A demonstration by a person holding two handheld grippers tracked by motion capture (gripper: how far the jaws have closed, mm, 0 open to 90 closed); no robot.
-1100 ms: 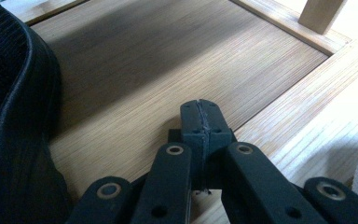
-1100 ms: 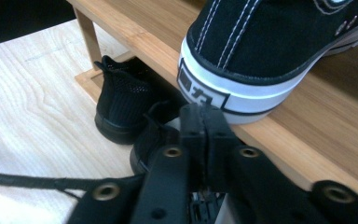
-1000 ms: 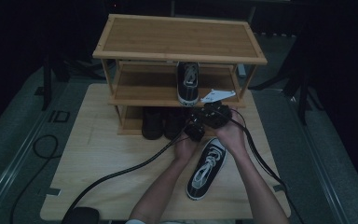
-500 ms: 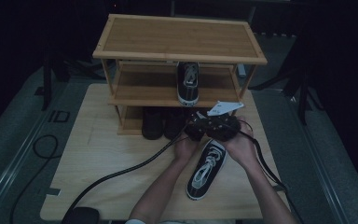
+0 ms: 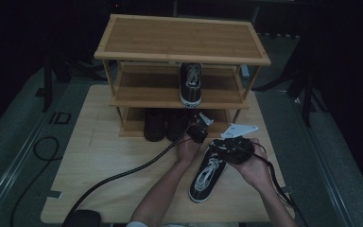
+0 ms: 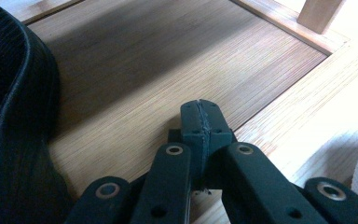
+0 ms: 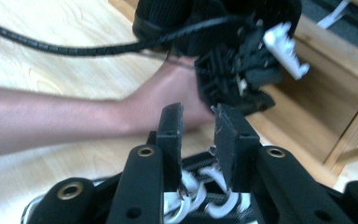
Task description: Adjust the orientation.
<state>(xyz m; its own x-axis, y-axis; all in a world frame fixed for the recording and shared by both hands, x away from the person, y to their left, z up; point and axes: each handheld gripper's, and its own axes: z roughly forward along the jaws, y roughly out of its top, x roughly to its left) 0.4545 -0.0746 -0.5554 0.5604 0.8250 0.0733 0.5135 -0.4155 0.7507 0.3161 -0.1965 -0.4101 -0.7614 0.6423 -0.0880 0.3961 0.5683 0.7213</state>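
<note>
A black sneaker [image 5: 208, 176] with white laces lies on the tabletop [image 5: 99, 165], near the rack's [image 5: 179, 42] front, toe toward the person. The right tool [image 7: 198, 122] hovers over its laces, jaws just opening, a small gap, nothing held. The left tool [image 6: 201, 122], jaws pressed together and empty, points into the rack's bottom shelf beside dark boots [image 5: 163, 125]. Another sneaker [image 5: 190, 84] sits on the middle shelf.

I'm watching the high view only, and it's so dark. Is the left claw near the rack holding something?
Observer: No. The left claw is shut on nothing, just above the rack's bottom shelf.
Operator: Anything next to it?
Observer: A black boot, at the left of the left gripper view.
Operator: And the right claw?
Observer: The right claw has just been opening. Nothing is between its pads, and the sneaker laces lie below it.
</note>
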